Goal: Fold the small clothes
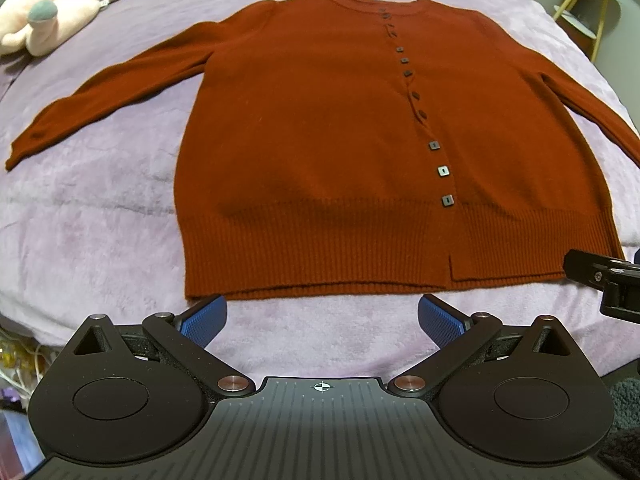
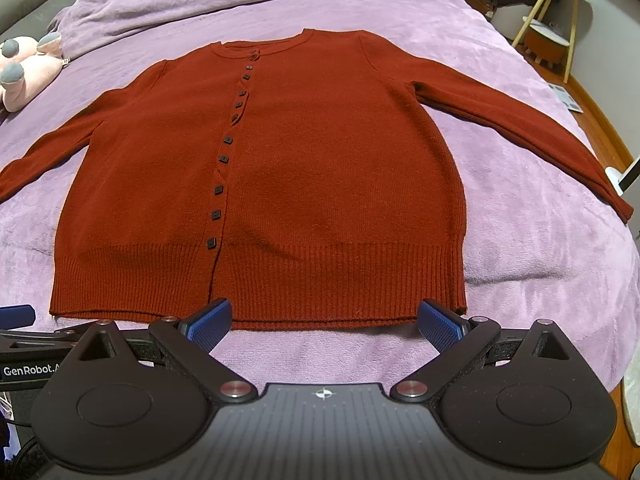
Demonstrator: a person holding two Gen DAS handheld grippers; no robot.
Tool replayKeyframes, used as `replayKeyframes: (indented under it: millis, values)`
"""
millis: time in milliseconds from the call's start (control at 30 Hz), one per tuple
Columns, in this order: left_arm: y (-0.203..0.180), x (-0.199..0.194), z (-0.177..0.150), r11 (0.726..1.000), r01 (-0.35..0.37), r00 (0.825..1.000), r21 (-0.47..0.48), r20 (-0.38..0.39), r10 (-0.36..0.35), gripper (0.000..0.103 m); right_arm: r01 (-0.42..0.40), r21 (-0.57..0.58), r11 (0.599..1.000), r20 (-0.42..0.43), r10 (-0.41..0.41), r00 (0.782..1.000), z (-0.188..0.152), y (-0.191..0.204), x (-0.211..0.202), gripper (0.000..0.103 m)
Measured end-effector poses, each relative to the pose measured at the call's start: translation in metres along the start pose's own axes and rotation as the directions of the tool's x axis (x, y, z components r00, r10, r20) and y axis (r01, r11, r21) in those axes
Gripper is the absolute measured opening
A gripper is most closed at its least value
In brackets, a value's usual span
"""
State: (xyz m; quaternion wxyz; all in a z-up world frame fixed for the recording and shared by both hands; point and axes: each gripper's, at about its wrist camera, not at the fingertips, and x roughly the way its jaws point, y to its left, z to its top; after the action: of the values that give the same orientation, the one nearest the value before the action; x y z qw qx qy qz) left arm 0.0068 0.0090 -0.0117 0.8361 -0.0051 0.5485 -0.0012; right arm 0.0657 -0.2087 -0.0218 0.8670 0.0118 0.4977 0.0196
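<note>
The cardigan lies flat and face up on the blanket, buttoned, sleeves spread to either side and hem nearest the cameras. That layout looks like the start of a fold: nothing is doubled over yet, and every edge is reachable.

The left gripper hovers just short of the hem, toward the cardigan's left corner. Its fingers are spread wide and hold nothing; the left pad's tip overlaps the hem edge in the picture, but I cannot tell whether it touches.

The right gripper sits at the hem too, toward the right corner, fingers equally wide apart and empty, the pads at the rib's edge.

A plush toy rests well beyond the left sleeve, out of the way.
</note>
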Motion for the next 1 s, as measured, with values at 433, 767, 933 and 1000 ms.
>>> replayKeyframes:
  millis: [433, 767, 933, 1000]
  values:
    - [0.0012, 0.0009, -0.0014, 1.0, -0.001, 1.0, -0.004, -0.002, 0.001, 0.103, -0.001, 0.0, 1.0, -0.001, 0.001, 1.0, -0.0002, 0.0003, 0.0002, 0.099]
    - [0.0016, 0.0003, -0.0022, 1.0, 0.0, 1.0, -0.006, -0.006, 0.0, 0.103, -0.003, -0.002, 1.0, -0.001, 0.003, 1.0, -0.0001, 0.0012, -0.0002, 0.099]
    - [0.0009, -0.0006, -0.0017, 1.0, 0.0, 1.0, -0.008, -0.007, 0.0, 0.103, -0.004, -0.002, 1.0, 0.0, 0.004, 1.0, 0.0001, 0.0016, -0.0003, 0.099]
    - [0.0009, -0.0005, -0.0013, 1.0, 0.0, 1.0, -0.009, -0.008, 0.0, 0.103, -0.004, -0.002, 1.0, -0.001, 0.004, 1.0, 0.0001, 0.0018, -0.0002, 0.099]
